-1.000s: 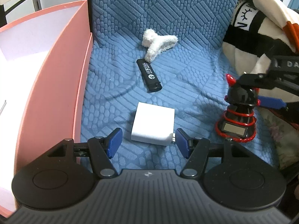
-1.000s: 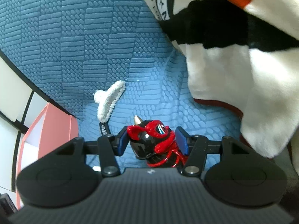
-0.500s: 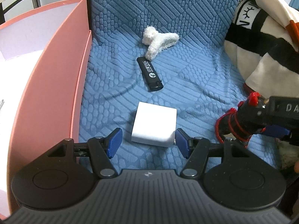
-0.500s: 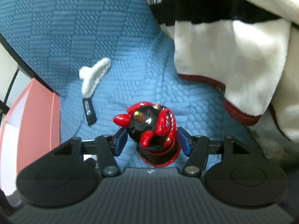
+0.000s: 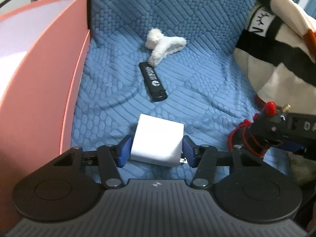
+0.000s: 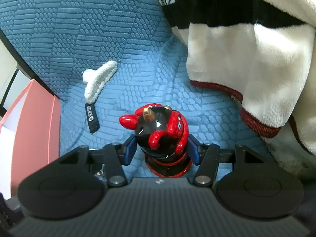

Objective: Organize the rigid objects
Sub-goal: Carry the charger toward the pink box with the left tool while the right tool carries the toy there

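Both hands are at the pick-up step, and the job now is to seat each grip before lifting. The left tool has its jaws closing around the white charger block; its blue pads sit just beside the block's two side faces, the left one at or very near touching, the right one apart by a sliver with the metal plug prongs poking out beside it. Judged from this, the squeeze should land on the flat sides, square on, and clear of the prongs, or the block may twist out

The right tool has its jaws closing on the red and black horned figurine, pads pressed to either side of its rounded body just under the head. That shape is glossy and curved, so a firm low hold and an upright lift look safest; its base ring is near the soft blue sofa cushion, though I cannot tell whether it touches

The charger lies near the front edge of the cushion, the figurine toward its right side beside the cream, black and orange blanket. The pink storage box stands along the cushion's left edge, the likely destination. A black lighter and a white fluffy hair claw wait farther back, touching each other
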`<state>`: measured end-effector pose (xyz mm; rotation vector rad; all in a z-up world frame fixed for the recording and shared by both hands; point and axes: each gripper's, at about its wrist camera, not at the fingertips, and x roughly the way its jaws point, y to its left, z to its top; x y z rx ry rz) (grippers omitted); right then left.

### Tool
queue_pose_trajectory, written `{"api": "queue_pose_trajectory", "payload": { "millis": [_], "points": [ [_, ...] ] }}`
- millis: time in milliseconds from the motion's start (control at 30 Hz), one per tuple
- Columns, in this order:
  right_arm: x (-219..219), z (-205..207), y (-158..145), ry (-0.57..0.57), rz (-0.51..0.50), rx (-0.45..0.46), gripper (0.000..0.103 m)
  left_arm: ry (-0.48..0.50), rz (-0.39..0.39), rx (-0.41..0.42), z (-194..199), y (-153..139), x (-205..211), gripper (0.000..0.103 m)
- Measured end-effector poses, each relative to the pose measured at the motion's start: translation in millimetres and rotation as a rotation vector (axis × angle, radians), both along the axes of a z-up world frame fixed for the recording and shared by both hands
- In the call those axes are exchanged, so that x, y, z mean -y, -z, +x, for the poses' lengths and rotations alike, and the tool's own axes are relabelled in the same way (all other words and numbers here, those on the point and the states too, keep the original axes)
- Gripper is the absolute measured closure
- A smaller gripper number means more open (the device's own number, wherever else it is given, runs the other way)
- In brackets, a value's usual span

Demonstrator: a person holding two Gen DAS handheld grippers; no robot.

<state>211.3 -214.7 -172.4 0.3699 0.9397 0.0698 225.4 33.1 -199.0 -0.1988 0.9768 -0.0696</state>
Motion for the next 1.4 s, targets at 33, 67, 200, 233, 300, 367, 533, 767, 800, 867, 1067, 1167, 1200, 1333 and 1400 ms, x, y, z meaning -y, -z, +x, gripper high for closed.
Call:
{"api": "queue_pose_trajectory", "payload": {
  "millis": [33, 67, 200, 233, 300, 367, 533, 767, 800, 867, 1067, 1167, 1200, 1333, 1400],
  "points": [
    [-0.7, -0.2, -0.6, -0.002, -0.006, 0.004, 0.046, 0.001, 0.0, 0.0, 0.5, -0.3, -0.2, 0.043],
    [-1.5, -1.4, -1.6, -0.006, -0.014, 0.009, 0.046, 0.005, 0.002, -0.002, 0.8, -0.8, 0.0, 0.043],
    [-3.7, -5.0, -5.6, -0.015, -0.028, 0.019, 0.046, 0.01, 0.011, -0.014, -0.7, -3.2, -1.2, 0.043],
    [-3.6, -7.0, -6.9, -0.018, -0.028, 0.024, 0.046, 0.01, 0.009, -0.016, -1.8, -4.4, -2.2, 0.043],
    [-3.8, -11.9, -9.8, -0.026, -0.035, 0.03, 0.046, 0.013, 0.005, -0.011, -5.5, -9.3, -4.1, 0.043],
    [-4.4, -17.3, -10.8, -0.033, -0.034, 0.033, 0.046, 0.017, -0.002, 0.0, -10.2, -16.0, -6.1, 0.043],
    [-11.2, -35.2, -10.4, -0.085, -0.038, 0.026, 0.046, 0.031, -0.023, 0.019, -24.1, -31.9, -9.6, 0.043],
    [-17.8, -46.6, -22.5, -0.124, -0.035, 0.04, 0.046, 0.053, -0.029, 0.032, -39.3, -53.0, -14.4, 0.043],
    [-18.4, -47.7, -25.8, -0.128, -0.03, 0.045, 0.046, 0.055, -0.03, 0.031, -39.9, -55.7, -15.9, 0.043],
    [-20.2, -49.7, -33.3, -0.14, -0.026, 0.057, 0.046, 0.054, -0.033, 0.033, -39.9, -65.0, -20.4, 0.043],
    [-30.1, -52.8, -63.1, -0.201, -0.025, 0.107, 0.046, 0.048, -0.04, 0.059, -41.8, -96.5, -33.8, 0.043],
    [-37.0, -52.6, -79.8, -0.224, -0.024, 0.136, 0.046, 0.02, -0.062, 0.069, -44.0, -111.1, -46.4, 0.043],
    [-39.8, -52.6, -85.4, -0.232, -0.024, 0.147, 0.046, 0.013, -0.065, 0.073, -44.9, -116.4, -50.9, 0.043],
    [-51.7, -50.3, -107.1, -0.258, -0.018, 0.179, 0.046, -0.006, -0.057, 0.098, -46.4, -139.1, -68.8, 0.043],
    [-60.1, -49.4, -120.0, -0.276, -0.017, 0.203, 0.046, -0.019, -0.056, 0.112, -46.9, -151.2, -79.7, 0.043]
  ]
}}
